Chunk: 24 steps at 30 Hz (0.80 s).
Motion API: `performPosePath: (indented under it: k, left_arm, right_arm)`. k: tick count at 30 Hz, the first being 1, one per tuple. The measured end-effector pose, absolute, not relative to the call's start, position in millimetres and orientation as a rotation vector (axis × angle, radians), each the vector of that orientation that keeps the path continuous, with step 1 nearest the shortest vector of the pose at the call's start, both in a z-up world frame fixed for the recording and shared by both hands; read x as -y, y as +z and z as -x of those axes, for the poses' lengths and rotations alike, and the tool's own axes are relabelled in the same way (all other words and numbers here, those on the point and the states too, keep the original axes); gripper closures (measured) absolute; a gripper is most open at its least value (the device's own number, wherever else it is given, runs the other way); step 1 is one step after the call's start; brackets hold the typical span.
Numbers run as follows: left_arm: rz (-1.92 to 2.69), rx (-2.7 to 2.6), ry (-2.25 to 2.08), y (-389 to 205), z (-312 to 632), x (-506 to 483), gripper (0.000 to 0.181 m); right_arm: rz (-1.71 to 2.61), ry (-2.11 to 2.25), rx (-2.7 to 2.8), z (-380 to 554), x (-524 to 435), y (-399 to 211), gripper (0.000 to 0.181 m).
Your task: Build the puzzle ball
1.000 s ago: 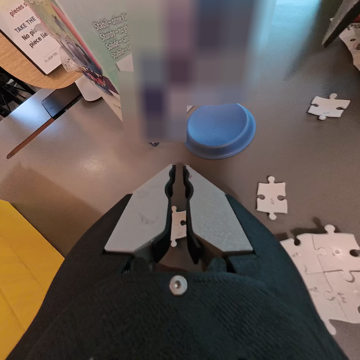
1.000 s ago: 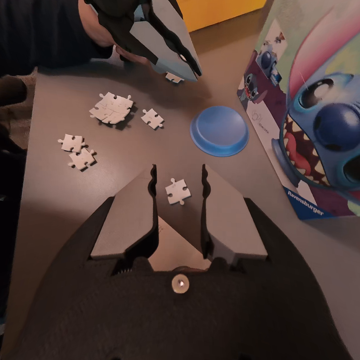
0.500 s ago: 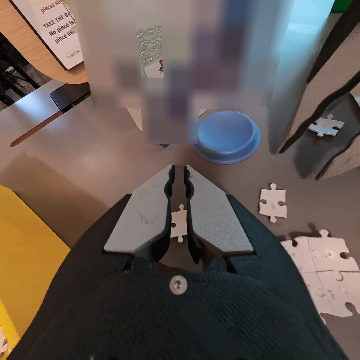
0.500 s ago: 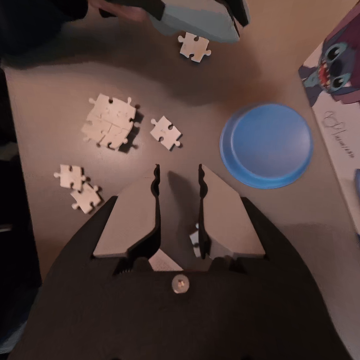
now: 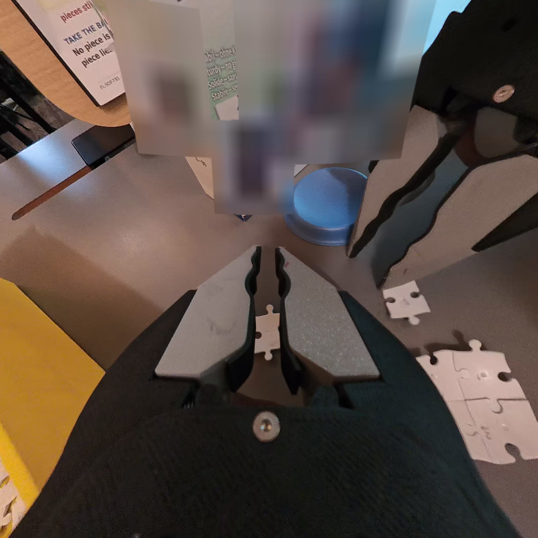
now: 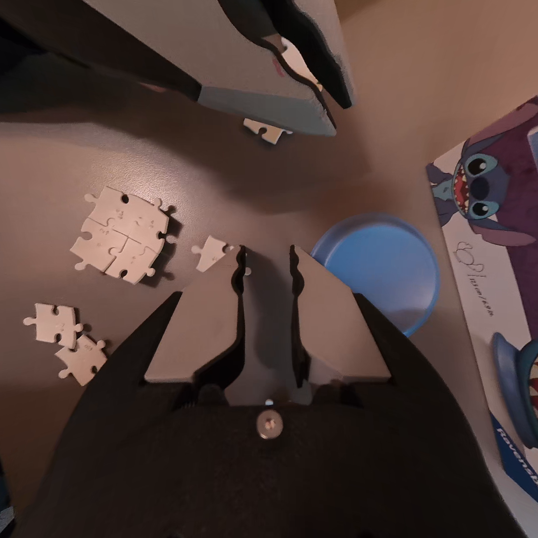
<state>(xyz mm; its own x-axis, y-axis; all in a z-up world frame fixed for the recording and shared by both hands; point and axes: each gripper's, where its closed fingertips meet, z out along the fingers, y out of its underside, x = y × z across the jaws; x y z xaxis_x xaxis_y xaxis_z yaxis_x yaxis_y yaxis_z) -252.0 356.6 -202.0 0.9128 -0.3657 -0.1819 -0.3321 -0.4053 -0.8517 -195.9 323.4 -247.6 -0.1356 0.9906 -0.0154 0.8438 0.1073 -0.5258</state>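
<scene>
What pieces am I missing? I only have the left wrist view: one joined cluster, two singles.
Observer: A pair of loose puzzle pieces lies touching, on the far side of the joined cluster from the blue stand.
Operator: Right gripper holding anything?
Observer: No. The right gripper is open, with only table between its fingers.
Operator: Box?
Observer: The puzzle box beside the stand shows a blue cartoon creature.
</scene>
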Motion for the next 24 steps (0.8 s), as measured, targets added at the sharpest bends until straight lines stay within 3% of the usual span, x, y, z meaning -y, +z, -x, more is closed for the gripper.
performPosePath:
  k: [24]
  left_arm:
    - [2.020,-0.506,-0.032,-201,252,-356,0.174]
  right_arm:
    - [1.853,0.666,1.984,174,-318,-242,0.153]
